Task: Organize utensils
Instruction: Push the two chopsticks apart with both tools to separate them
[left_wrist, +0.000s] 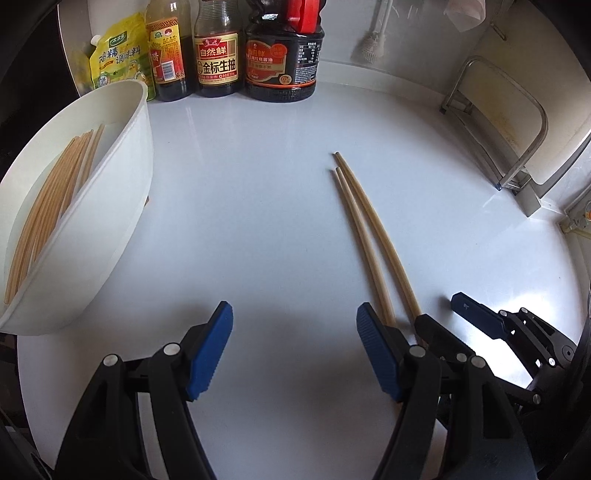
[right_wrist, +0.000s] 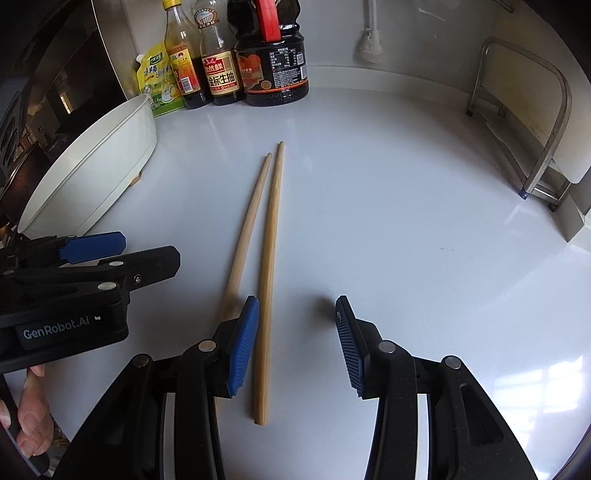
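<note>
Two bamboo chopsticks (right_wrist: 271, 258) lie side by side on the white counter (right_wrist: 406, 240), tips pointing away. My right gripper (right_wrist: 297, 325) is open low over their near ends. The thicker chopstick runs between its jaws, close along the left pad (right_wrist: 243, 343), while the thinner one (right_wrist: 247, 229) passes outside that finger. In the left wrist view the same pair (left_wrist: 369, 236) lies to the right of my left gripper (left_wrist: 293, 332), which is open with nothing between its fingers. A white oblong holder (left_wrist: 110, 206) at the left contains several more chopsticks (left_wrist: 48, 206).
Sauce bottles (left_wrist: 218, 48) and a yellow seasoning pouch (left_wrist: 118, 55) line the back wall. A metal rack with a cutting board (left_wrist: 517, 122) stands at the right. A brush (left_wrist: 369, 44) hangs on the wall. A person's hand (right_wrist: 29, 417) grips the left tool. Dark stove parts (right_wrist: 44, 92) sit far left.
</note>
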